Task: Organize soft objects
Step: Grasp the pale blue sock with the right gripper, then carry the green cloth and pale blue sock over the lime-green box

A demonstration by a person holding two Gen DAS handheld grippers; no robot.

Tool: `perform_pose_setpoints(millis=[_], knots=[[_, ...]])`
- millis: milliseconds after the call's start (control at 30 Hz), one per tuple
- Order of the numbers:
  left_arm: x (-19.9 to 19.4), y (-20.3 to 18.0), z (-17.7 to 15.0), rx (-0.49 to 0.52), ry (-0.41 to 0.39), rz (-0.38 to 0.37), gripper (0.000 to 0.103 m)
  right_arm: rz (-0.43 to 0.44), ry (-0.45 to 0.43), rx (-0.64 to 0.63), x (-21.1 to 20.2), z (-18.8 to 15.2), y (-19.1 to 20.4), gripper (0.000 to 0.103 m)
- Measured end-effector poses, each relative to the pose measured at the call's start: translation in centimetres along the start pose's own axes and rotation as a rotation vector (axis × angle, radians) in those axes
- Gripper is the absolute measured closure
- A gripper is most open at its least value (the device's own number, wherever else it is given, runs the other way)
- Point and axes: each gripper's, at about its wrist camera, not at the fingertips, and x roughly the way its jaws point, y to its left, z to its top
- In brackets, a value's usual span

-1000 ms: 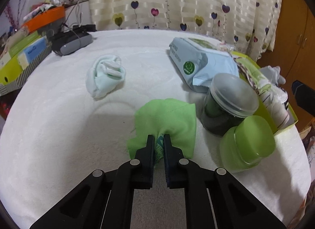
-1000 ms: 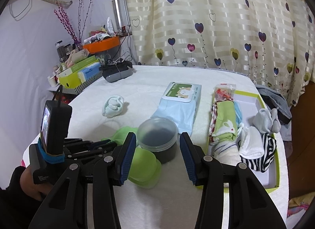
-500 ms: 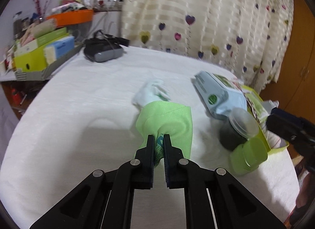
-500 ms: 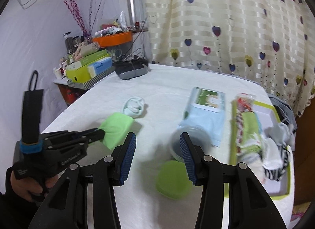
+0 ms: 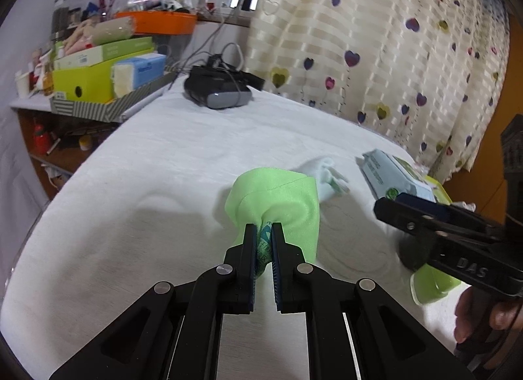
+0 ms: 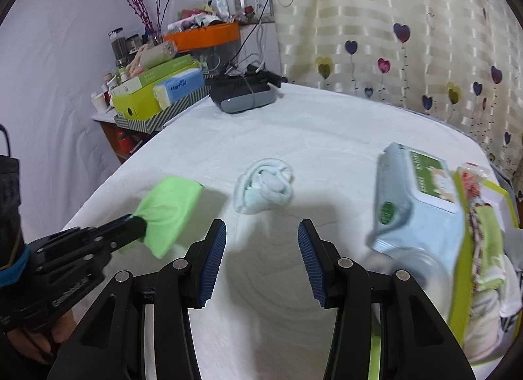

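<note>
The left gripper [image 5: 263,233] is clenched on a bright green folded cloth [image 5: 278,198] — its black jaws pinch one gathered end, with a bit of teal printed label showing between the pads, and the rest of the cloth fans out ahead of the tips above the white quilted tabletop [image 5: 163,183]. From the right-hand camera the same cloth [image 6: 168,208] hangs off the left gripper's tip [image 6: 139,223] at the near left part of the table. The right gripper [image 6: 261,237] is spread wide with nothing between its blue ribbed pads [image 6: 214,262]; it points toward a pale blue rolled sock bundle [image 6: 266,185] that lies on the tabletop just beyond the fingertips. To the right lies a light blue soft pack of wet wipes with a green label [image 6: 421,203], and right beside it a lime green shallow box [image 6: 474,249] holds striped and green rolled socks. A clear-lidded jar [image 6: 415,265] sits blurred near the right finger. At the far edge rests a dark grey headset with cables [image 6: 245,94] — well apart from everything else.
</note>
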Motion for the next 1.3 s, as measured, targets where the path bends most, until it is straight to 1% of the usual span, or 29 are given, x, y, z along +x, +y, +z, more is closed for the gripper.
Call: perform_pose_setpoints(millis=[167, 433, 500, 733, 767, 833, 900, 1100, 1300], knots=[[0.2, 1.4, 0.6, -0.027, -0.009, 0.001, 0.095, 0.002, 0.026, 0.024, 2.6, 1.3, 0.5, 0.056], [0.6, 2.3, 1.1, -0.048, -0.018, -0.008, 0.095, -0.021, 0.048, 0.126, 6.3, 3.0, -0.7, 0.056], [0.8, 2.4, 1.0, -0.054, -0.013, -0.008, 0.095, -0.014, 0.064, 0.149, 7.2, 3.1, -0.9, 0.056], [1.6, 2.6, 1.0, -0.060, 0.008, -0.008, 0.095, -0.041, 0.105, 0.111, 9.0, 3.1, -0.3, 0.056], [1.6, 2.6, 0.9, -0.060, 0.010, -0.006, 0.095, -0.047, 0.106, 0.103, 9.0, 2.9, -0.2, 0.057], [1.7, 2.5, 0.9, -0.058, 0.012, -0.003, 0.095, -0.053, 0.102, 0.090, 8.8, 2.8, -0.1, 0.074], [1.7, 2.6, 0.9, -0.057, 0.009, -0.002, 0.095, -0.052, 0.102, 0.078, 8.6, 2.8, 0.1, 0.079], [1.1, 2.0, 1.1, -0.045, -0.005, 0.012, 0.095, -0.045, 0.064, 0.040, 6.9, 2.5, 0.8, 0.081], [-0.6, 0.4, 1.3, -0.015, -0.036, 0.016, 0.095, -0.019, -0.007, 0.020, 3.2, 2.5, 1.2, 0.081]])
